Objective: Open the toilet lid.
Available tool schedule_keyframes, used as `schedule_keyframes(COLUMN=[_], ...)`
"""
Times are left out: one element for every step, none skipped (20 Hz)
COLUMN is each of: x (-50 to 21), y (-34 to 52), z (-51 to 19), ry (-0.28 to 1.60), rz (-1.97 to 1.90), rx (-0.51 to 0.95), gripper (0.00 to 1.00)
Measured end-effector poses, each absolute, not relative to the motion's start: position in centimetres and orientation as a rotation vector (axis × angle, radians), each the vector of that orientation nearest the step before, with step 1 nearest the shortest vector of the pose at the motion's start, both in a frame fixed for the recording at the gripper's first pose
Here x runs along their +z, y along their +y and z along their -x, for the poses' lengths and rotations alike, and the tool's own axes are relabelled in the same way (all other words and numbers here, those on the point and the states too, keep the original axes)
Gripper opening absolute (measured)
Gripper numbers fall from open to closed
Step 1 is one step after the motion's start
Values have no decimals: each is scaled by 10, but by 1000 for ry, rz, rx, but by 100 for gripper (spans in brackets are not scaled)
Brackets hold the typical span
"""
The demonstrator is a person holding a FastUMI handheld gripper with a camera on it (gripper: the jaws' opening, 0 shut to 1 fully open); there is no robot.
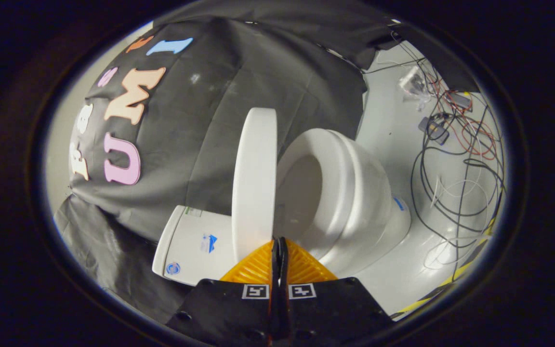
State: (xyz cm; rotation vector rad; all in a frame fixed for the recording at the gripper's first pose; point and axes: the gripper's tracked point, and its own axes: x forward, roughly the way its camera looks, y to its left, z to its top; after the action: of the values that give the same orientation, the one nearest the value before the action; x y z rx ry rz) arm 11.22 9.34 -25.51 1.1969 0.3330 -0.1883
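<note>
The view is rolled sideways. A white toilet stands on the floor with its lid (254, 183) raised, seen edge-on and well apart from the seat (340, 188), so the bowl opening (304, 193) is exposed. The tank (193, 246) lies behind the lid, against the black cloth wall. My gripper (279, 243) is shut, its two fingers pressed together with nothing between them. Their tips sit at the lid's near rim, in the gap between lid and seat. I cannot tell whether they touch the lid.
A tangle of black, red and white cables (455, 144) with small devices lies on the white floor (393, 125) beyond the bowl. Yellow-and-black tape (451, 282) marks the floor's edge. The black cloth wall (200, 135) hangs close behind the tank.
</note>
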Motion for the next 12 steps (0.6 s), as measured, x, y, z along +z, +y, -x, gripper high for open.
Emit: schedule_keyframes(x=[-247,-241,-234,-229,-223,-217,-210,-203,-196,-190,-186,-183], y=[97,99,102,103,105,107,111,115,118,121,122,124], z=[-113,-114,-115,-116,-117,-119,-120,-121,-123,-125,-126,-127], ry=[328,325,327,328,325,319,313,308,307,308,311,314], rz=[-1176,-1159,-1147,-1141,-1137,-1132,-1119,-1103,-1084,-1061,-1035,-1008], rx=[-187,-184,-180,-177,-179,-178,-174,-167,-158,-156,-157,-161], gripper=[0,0,0,0,0,0,0,0,0,0,0,0])
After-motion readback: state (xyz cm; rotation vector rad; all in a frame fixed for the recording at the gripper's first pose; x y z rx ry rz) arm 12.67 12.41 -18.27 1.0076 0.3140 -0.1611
